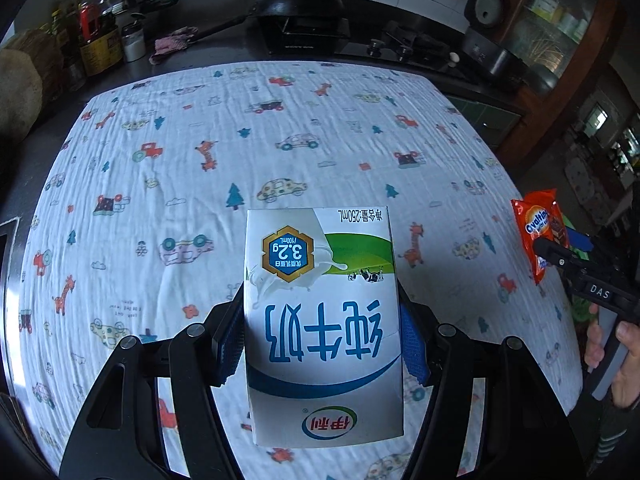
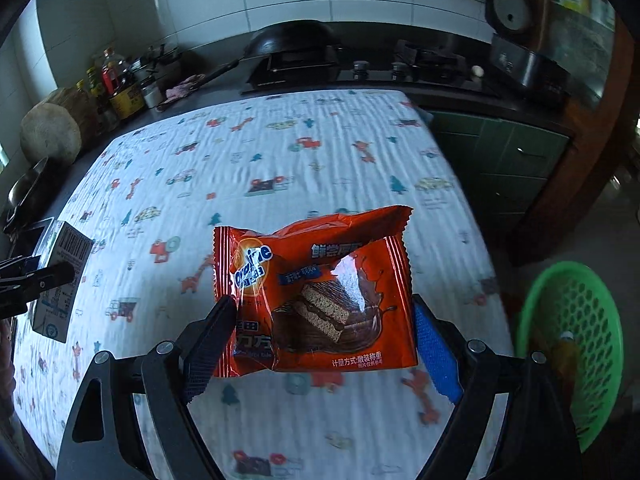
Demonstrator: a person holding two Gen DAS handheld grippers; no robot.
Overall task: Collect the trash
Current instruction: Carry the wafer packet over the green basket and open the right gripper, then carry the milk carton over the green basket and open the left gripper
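While clamped in the left claw, a "3.2g" milk carton; in the right claw, an Ovaltine wrapper.

The milk carton is white with blue lettering and a green band. The snack wrapper is orange-red with a brown cake picture. The tablecloth is white, printed with cars, giraffes and trees. The basket is green.

Your basket runs off the right edge, its contents blurred; your carton's sides hide behind the pads.
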